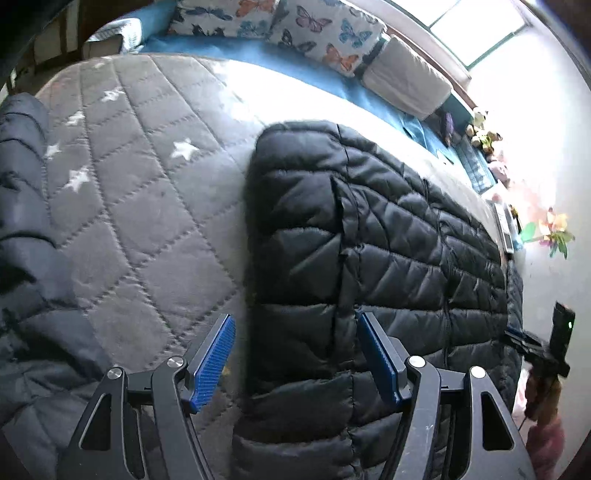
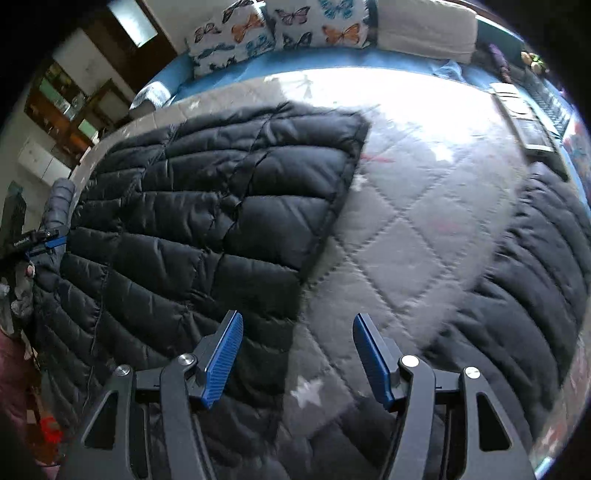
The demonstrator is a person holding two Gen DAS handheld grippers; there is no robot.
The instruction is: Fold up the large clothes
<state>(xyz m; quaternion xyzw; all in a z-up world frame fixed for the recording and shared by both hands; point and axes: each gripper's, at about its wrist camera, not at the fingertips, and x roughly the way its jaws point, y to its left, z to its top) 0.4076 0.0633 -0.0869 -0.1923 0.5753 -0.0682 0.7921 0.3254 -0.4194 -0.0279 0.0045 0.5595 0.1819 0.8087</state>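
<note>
A black quilted puffer jacket (image 1: 369, 258) lies flat on a grey quilted bedspread with white stars (image 1: 147, 184). My left gripper (image 1: 295, 358) is open and empty, its blue pads straddling the jacket's left edge near the front. In the right wrist view the same jacket (image 2: 207, 221) lies to the left, and my right gripper (image 2: 297, 354) is open and empty above the jacket's right edge and the bedspread (image 2: 399, 240). The other gripper shows at the far side in each view (image 1: 532, 347), (image 2: 40, 240).
A second dark quilted garment lies bunched at the left in the left wrist view (image 1: 26, 258) and at the right in the right wrist view (image 2: 528, 266). Butterfly-print pillows (image 1: 321, 33) and a white cushion (image 1: 406, 77) line the head of the bed. Books (image 2: 524, 122) lie near the far edge.
</note>
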